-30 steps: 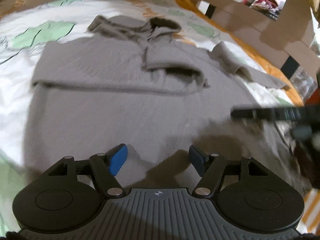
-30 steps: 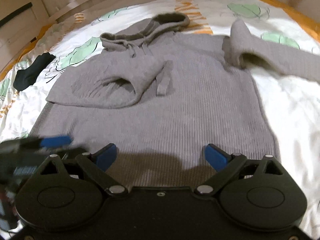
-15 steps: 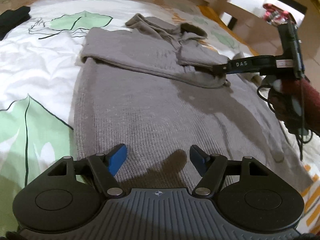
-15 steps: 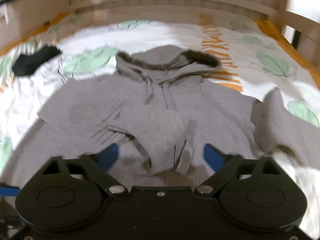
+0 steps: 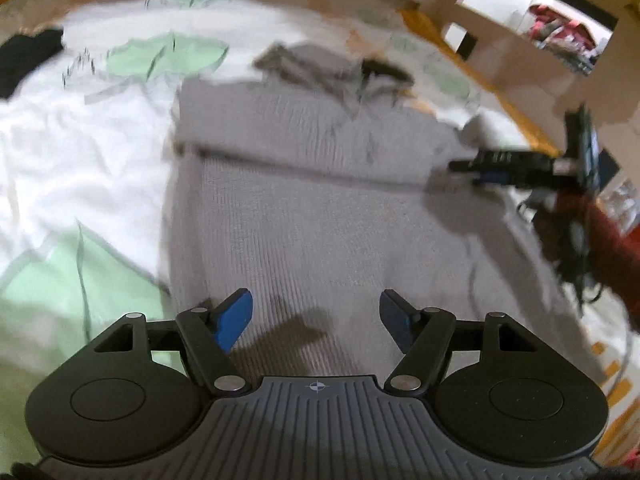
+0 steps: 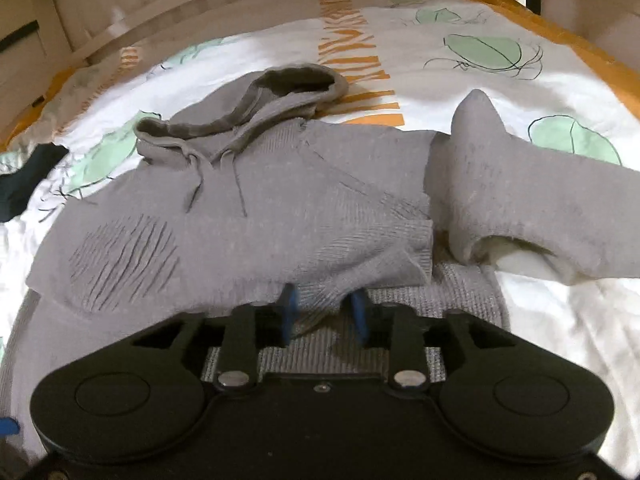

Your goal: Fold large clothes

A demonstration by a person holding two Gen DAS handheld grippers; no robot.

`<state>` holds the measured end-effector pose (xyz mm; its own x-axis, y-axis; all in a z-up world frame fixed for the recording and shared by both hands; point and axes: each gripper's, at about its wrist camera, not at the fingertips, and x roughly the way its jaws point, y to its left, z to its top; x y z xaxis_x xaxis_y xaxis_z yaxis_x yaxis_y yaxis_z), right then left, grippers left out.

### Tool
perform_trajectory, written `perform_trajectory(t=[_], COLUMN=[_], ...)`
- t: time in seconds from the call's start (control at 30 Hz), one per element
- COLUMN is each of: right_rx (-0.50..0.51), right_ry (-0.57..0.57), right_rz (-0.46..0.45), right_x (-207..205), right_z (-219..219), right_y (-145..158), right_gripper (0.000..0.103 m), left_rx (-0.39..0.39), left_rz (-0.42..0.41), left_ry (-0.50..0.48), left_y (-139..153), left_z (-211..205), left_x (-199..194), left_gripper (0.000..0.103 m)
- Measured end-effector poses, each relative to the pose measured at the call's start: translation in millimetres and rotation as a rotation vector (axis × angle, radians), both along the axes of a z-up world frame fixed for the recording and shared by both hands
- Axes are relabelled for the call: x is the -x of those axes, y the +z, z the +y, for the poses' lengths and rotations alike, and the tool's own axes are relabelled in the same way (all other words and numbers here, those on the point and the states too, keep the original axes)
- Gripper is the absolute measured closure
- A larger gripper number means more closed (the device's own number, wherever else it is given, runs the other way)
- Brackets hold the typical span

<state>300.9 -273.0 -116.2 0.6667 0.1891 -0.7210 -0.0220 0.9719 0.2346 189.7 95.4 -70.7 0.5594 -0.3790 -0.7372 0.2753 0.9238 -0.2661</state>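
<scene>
A grey knit hoodie (image 6: 280, 208) lies flat on the bed, hood (image 6: 296, 80) at the far end. One sleeve is folded across the chest, its cuff (image 6: 420, 248) at the right. The other sleeve (image 6: 540, 208) stretches off to the right. My right gripper (image 6: 324, 316) sits at the folded sleeve's lower edge. Its blue pads are set narrow with a bunch of that fabric between them, and the jaws are opening. My left gripper (image 5: 315, 316) hangs open above the hoodie's (image 5: 320, 220) lower body, holding nothing. The right gripper (image 5: 464, 167) also shows in the blurred left wrist view.
A white sheet with green leaf prints (image 6: 500, 60) covers the bed, edged in orange (image 6: 560, 28). A black garment (image 6: 20, 184) lies at the far left. A wooden headboard (image 6: 240, 8) runs behind. A person's red sleeve (image 5: 600, 248) holds the right gripper.
The right gripper has moved forward from the hem up to the folded sleeve, and its pads have come from wide apart to narrow. The left gripper has drifted and stayed open.
</scene>
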Motion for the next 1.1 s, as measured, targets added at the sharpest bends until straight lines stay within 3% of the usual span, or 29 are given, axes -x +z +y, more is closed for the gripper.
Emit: perform_trajectory(t=[0.07, 0.17, 0.33, 0.43, 0.5, 0.63, 0.7, 0.83, 0.93, 1.0, 1.1], right_rx=[-0.052, -0.114, -0.178, -0.165, -0.145, -0.055, -0.031, -0.030, -0.047, -0.029, 0.010], right_ry=[-0.017, -0.056, -0.087, -0.079, -0.069, -0.013, 0.048, 0.152, 0.105, 0.049, -0.008], right_rz=[-0.006, 0.000, 0.006, -0.005, -0.011, -0.041, -0.084, -0.255, -0.345, -0.306, -0.171], right_x=[-3, -9, -16, -18, -19, -24, -29, -27, -27, -35, -51], right_z=[-8, -18, -24, -22, -18, 0, 12, 24, 7, -6, -19], right_y=[0, -1, -6, -5, -1, 18, 38, 89, 110, 98, 55], right_gripper=[0.033, 0.033, 0.034, 0.050, 0.081, 0.085, 0.086, 0.089, 0.089, 0.089, 0.089], left_rx=[-0.013, -0.061, -0.087, -0.084, -0.068, -0.111, -0.086, -0.051, -0.043, -0.040, -0.059], left_rz=[-0.034, -0.094, -0.126, -0.110, -0.099, -0.039, -0.016, -0.051, -0.094, -0.097, -0.077], left_ry=[0.016, 0.074, 0.188, 0.264, 0.307, 0.355, 0.373, 0.391, 0.403, 0.413, 0.405], left_y=[16, 29, 20, 3, -11, -38, -45, -37, -29, -29, -34], left_z=[9, 21, 32, 34, 35, 37, 43, 48, 52, 52, 49], left_x=[-10, -35, -89, -119, -134, -149, -147, -134, -132, -138, -146], left_gripper=[0.033, 0.032, 0.032, 0.032, 0.032, 0.032, 0.031, 0.031, 0.031, 0.031, 0.030])
